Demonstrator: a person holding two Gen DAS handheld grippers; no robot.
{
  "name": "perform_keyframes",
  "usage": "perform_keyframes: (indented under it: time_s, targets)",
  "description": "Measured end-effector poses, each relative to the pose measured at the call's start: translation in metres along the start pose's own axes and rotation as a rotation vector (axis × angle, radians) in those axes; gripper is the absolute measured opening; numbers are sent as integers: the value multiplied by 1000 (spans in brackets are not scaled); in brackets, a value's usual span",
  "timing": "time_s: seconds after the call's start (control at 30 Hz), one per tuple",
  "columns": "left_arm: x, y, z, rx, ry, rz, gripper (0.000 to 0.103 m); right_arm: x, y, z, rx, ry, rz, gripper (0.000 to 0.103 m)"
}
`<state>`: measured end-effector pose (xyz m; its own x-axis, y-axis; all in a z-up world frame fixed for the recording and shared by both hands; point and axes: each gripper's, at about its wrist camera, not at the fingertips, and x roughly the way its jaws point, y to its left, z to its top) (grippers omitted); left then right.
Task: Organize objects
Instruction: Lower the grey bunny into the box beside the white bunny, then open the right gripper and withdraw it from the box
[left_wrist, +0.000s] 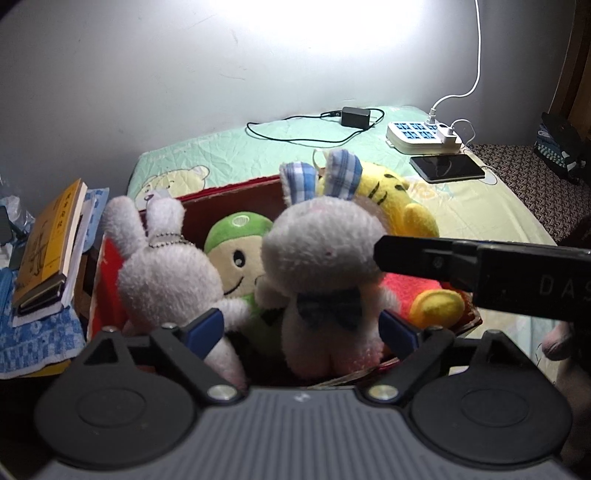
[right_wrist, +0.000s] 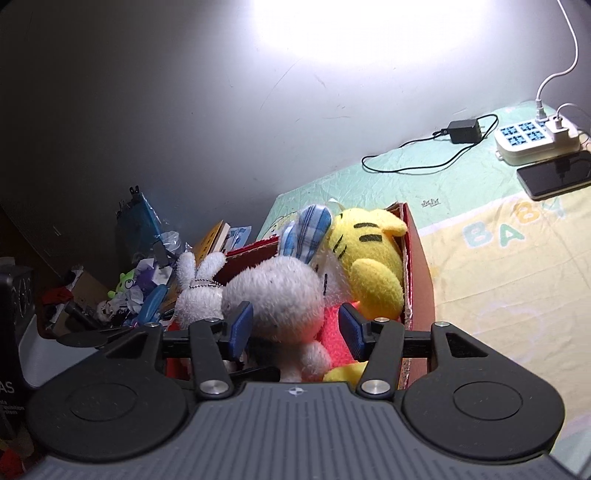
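A red box on the bed holds several plush toys. A white rabbit with blue plaid ears stands in front, between the open fingers of my left gripper. A smaller white rabbit with a bead chain leans at the left. A green-capped doll sits behind them. A yellow striped tiger in red sits at the right. In the right wrist view my right gripper is open over the plaid-eared rabbit, with the tiger beside it in the box.
A stack of books lies on a blue cloth left of the box. A power strip, a phone and a black adapter with cable lie on the bed behind. Clutter fills the floor at the left.
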<state>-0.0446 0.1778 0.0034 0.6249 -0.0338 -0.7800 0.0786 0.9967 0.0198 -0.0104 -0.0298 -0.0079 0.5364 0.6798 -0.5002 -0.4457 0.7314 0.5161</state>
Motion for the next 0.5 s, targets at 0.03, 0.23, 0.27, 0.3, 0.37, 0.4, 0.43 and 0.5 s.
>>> perform_keyframes:
  time_s: [0.03,0.23,0.27,0.3,0.37,0.4,0.43,0.5]
  targets:
    - [-2,1,-1,-4,-2,7,93,-3,3,1,-9,-8,-23,55]
    - [-13,5,-2,-18,-1,50,95,-15,23,1,-96,-42,-199,59]
    - [-14,5,-2,-19,-1,63,95,-15,25,1,-104,-43,-212,59]
    - [-16,5,-3,-21,0,80,95,-16,27,1,-111,-42,-226,59]
    - [-17,7,-3,-29,0,110,95,-17,31,0,-116,-36,-257,62]
    - [-18,7,-4,-33,-4,126,95,-18,31,0,-114,-33,-273,63]
    - [-19,8,-5,-37,-7,140,95,-19,33,-1,-112,-32,-287,66]
    - [-21,12,-6,-54,-5,154,95,-20,36,-1,-114,-31,-313,69]
